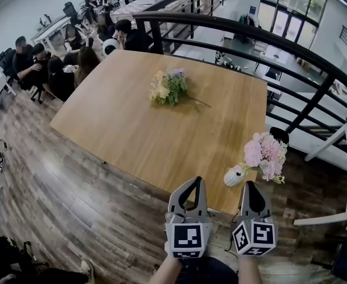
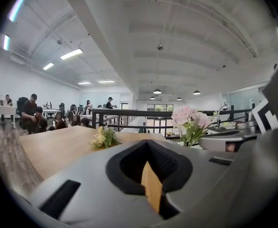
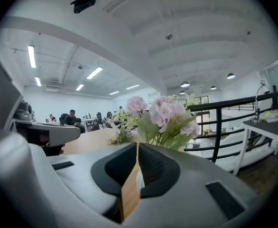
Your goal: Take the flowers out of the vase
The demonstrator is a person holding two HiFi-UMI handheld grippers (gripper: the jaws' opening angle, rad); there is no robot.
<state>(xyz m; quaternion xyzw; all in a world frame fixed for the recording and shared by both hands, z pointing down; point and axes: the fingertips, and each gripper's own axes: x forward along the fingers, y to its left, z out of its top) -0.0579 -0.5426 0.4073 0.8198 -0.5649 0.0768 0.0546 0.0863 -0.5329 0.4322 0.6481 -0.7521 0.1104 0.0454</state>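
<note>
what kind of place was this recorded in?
Probably an open-plan office, on a mezzanine level: people sit at rows of desks, a black railing overlooks a lower floor, and strip lights hang overhead.

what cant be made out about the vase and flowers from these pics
Vase: right gripper view, nearly all behind the right gripper.
Stems inside it: head view, hidden by its wall.
Bouquet on the table: head view, too small to count blooms.
</note>
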